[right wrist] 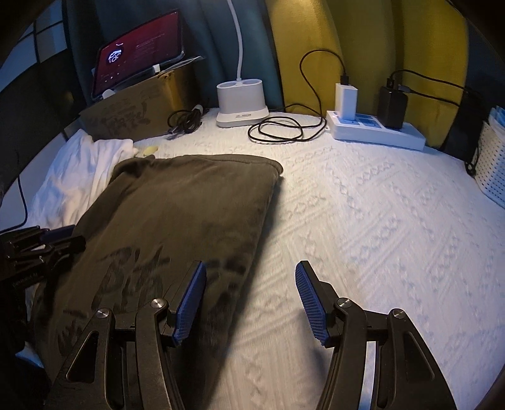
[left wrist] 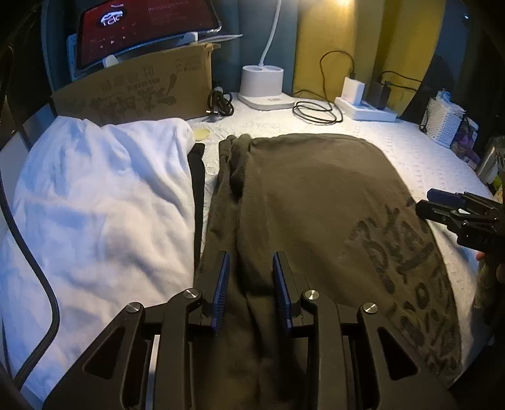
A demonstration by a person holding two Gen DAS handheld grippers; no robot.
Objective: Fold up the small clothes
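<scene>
Fingers first: my left gripper (left wrist: 251, 290) has its blue pads a moderate gap apart, with a ridge of the olive shirt (left wrist: 315, 220) running up between them; neither pad visibly pinches the cloth, so I log nothing held. My right gripper (right wrist: 251, 302) is spread wider and has hold of nothing; its left pad sits over the shirt's right edge, its right pad over the bare white bedspread (right wrist: 394, 220).

Writing: the shirt carries a dark print of large characters near its near-right part (too distorted and smeared to read). The cardboard box (left wrist: 135, 91) at the back left has printed characters, seen upside down, not legible. The tablet (left wrist: 145, 25) on top of the box shows a red screen with a white logo and small text lines, unreadable. The base of the white lamp (right wrist: 241, 104) bears a small dark label, too small to read.

Shirt position: folded into a long rectangle on the bedspread, long axis running from me toward the headboard, leaning slightly rightward at the far end in the right view. Its bunched folds lie along the left edge, just beside a white garment (left wrist: 94, 205) (a narrow black strip shows between them).
</scene>
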